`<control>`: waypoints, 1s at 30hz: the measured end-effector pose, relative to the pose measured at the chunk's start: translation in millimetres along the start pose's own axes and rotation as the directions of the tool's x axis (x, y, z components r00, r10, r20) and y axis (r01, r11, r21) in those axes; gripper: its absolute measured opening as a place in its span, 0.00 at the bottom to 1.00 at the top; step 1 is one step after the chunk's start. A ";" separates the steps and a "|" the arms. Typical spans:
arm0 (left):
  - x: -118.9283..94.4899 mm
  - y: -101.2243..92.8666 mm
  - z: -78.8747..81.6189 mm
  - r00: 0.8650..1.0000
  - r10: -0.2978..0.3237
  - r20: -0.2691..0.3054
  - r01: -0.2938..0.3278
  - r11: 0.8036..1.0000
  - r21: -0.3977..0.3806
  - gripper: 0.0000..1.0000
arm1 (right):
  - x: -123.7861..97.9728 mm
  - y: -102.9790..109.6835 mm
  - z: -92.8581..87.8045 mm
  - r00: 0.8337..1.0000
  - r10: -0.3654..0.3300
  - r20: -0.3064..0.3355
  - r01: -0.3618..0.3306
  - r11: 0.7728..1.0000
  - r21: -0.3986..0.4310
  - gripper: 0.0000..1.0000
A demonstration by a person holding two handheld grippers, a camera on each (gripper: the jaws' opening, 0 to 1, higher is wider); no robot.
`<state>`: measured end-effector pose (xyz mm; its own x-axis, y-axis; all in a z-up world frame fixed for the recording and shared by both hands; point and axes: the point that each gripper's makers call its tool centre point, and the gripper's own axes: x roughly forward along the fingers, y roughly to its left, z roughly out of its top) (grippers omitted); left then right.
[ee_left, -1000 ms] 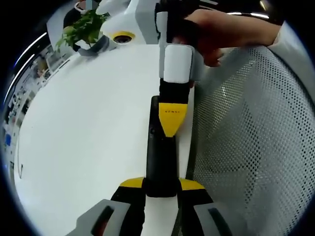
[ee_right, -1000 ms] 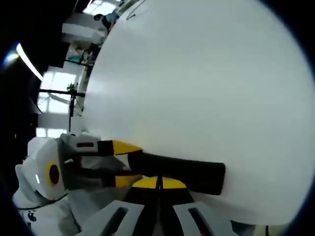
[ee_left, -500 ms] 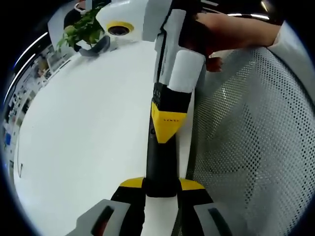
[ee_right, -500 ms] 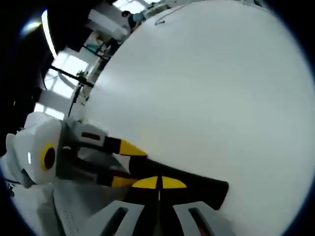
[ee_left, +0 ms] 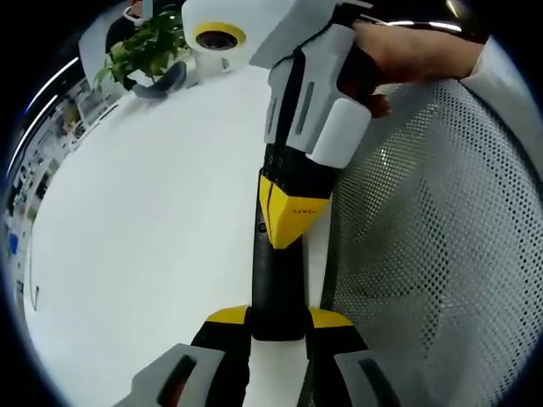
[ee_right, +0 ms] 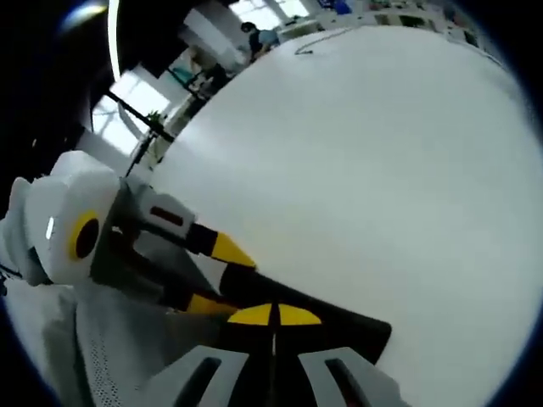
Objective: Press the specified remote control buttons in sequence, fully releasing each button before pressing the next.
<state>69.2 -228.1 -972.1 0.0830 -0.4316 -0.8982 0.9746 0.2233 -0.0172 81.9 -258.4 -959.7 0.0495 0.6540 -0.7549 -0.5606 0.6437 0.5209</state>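
— Left gripper [ee_left: 278, 318]: state?
— Its yellow-tipped jaws are clamping the near end of the black remote [ee_left: 277, 280], one jaw on each side. The remote is lying lengthwise on the white table [ee_left: 144, 220], right at the table's edge, beside a grey perforated mesh surface [ee_left: 433, 254].

— And the right gripper [ee_left: 288, 216]?
— In the left gripper view it is coming in from above, held by a hand [ee_left: 407, 55]. Its two yellow tips are pressed together, nothing between them, and are pointing down at the far part of the remote. Whether they are touching a button, I cannot tell. In the right gripper view its own tips [ee_right: 273, 315] are likewise meeting edge to edge, over the remote [ee_right: 339, 322].

— Any writing?
— Small dark lettering is showing on the yellow tip in the left gripper view, too small to read. No brand or button label is legible on the remote; its buttons are not resolving in either view.

— Position of the left gripper in the right gripper view?
— The left gripper [ee_right: 216, 275] is entering from the left, yellow tips on either side of the remote's end.

— Surroundings?
— A potted plant [ee_left: 144, 47] is standing at the far side of the table, well apart from the remote. Shelves and windows are showing blurred beyond the table.
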 end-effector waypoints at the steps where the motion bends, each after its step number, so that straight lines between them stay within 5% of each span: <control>1: 0.1 0.1 0.0 1.000 0.001 0.000 -0.001 1.000 0.000 0.24 | -0.4 0.9 -0.2 1.000 -0.004 0.003 0.004 1.000 -0.010 0.00; 15: -0.3 0.2 1.0 1.000 0.001 -0.003 -0.001 1.000 0.001 0.24 | -1.3 0.4 1.8 0.999 -0.023 -0.022 0.023 1.000 0.010 0.00; 22: 0.1 -0.2 -0.2 0.999 0.000 -0.043 0.001 1.000 0.013 0.24 | -2.5 10.0 9.5 1.000 0.010 0.015 -0.010 1.000 -0.011 0.00; 30: -0.4 -0.9 -0.7 0.999 0.003 -0.038 -0.002 1.000 0.012 0.24 | 6.8 10.6 0.9 0.999 0.004 -0.043 -0.004 1.000 -0.012 0.00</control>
<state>68.1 -227.5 -972.0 0.0778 -0.3971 -0.9145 0.9768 0.2141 -0.0099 77.1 -246.7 -958.9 0.0122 0.6388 -0.7692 -0.5710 0.6360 0.5192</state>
